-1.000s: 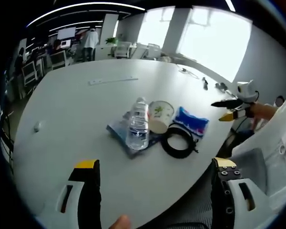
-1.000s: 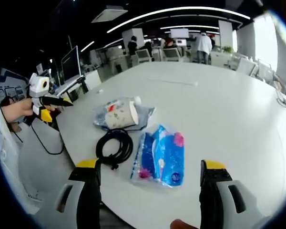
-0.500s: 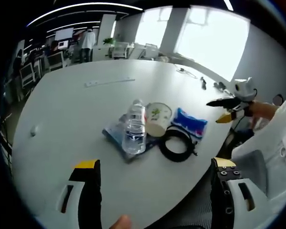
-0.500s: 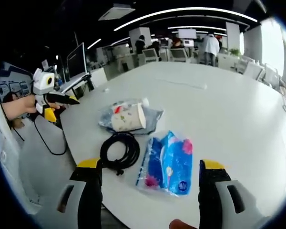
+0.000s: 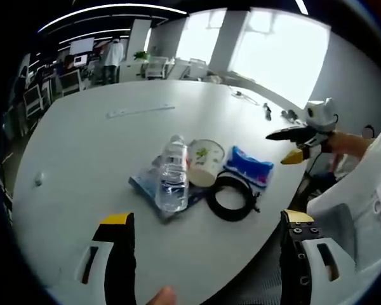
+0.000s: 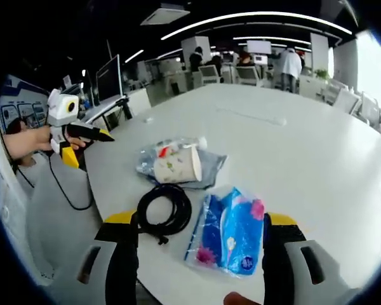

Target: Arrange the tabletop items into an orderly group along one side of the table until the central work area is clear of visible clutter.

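The tissue pack (image 6: 227, 230) lies on the table (image 6: 317, 152) directly ahead of the right tongs (image 6: 200, 254), long axis roughly along the approach. Both tongs are spread and empty. The left tongs (image 5: 206, 254) hover farther off.

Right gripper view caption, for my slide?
Open right gripper above blue tissue pack, beside coiled black cable and tipped paper cup.
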The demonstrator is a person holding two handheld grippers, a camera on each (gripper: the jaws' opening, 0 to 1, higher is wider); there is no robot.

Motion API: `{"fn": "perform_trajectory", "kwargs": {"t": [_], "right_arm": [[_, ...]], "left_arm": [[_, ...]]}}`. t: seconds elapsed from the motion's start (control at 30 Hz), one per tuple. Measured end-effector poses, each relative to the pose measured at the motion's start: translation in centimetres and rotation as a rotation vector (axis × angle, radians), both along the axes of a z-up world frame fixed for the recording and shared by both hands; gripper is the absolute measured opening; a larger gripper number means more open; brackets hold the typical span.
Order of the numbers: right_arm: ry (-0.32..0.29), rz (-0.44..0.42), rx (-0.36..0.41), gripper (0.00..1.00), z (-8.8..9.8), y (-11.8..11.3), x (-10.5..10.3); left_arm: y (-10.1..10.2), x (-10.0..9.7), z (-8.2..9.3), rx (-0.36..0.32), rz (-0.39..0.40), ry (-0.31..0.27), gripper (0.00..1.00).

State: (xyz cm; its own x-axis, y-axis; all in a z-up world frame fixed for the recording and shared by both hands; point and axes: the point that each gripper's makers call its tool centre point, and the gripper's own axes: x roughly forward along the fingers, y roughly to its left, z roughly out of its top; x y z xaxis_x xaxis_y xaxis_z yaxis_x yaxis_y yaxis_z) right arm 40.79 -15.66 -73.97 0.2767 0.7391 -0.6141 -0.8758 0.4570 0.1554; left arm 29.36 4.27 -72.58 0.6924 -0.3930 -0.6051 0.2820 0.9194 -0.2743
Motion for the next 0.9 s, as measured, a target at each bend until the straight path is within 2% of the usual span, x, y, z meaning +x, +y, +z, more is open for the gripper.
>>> {"fn": "perform_trajectory", "kwargs": {"t": [0.8, 0.9], "right_arm": [[0.018, 0.020, 0.025, 0.76, 0.1, 2.0, 0.6], [0.027, 0.016, 0.036, 0.75, 0.1, 2.2, 0.7]], "left_arm": [[-0.5, 1.5, 0.4, -0.037, 0.009, -0.023, 0.89], [-0.9, 2.0, 0.8, -0.071, 0.023, -0.040, 0.89]]}}
